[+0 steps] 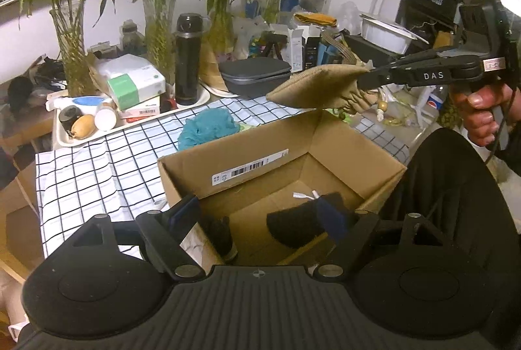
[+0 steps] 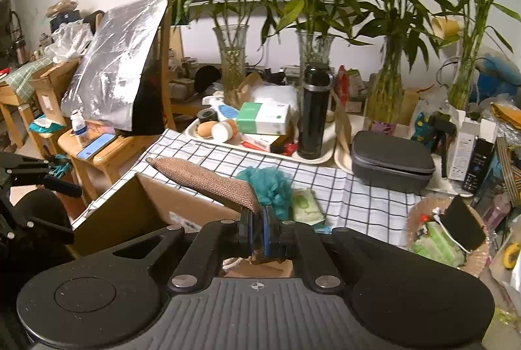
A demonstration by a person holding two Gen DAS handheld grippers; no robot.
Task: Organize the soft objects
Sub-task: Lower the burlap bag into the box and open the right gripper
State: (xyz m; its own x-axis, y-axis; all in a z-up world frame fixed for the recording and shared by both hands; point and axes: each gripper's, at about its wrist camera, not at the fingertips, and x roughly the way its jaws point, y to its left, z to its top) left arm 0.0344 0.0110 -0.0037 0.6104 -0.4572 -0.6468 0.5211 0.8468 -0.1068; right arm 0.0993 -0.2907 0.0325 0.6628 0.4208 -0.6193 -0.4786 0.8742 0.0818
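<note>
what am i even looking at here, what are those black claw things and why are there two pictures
There is no robot here. A person holds a hand-held two-finger gripper in each hand, and each one carries a wide-angle camera looking along its fingers, so you get one picture per hand.

The left gripper is open over a cardboard box that already has a dark soft item inside. The same view shows the other tool from the side, with the hand gripping its handle.

The right gripper is shut on a tan fabric pouch, held above the box.

On the checked tablecloth lie a teal bath sponge and a green packet, with clutter and plants behind.
</note>
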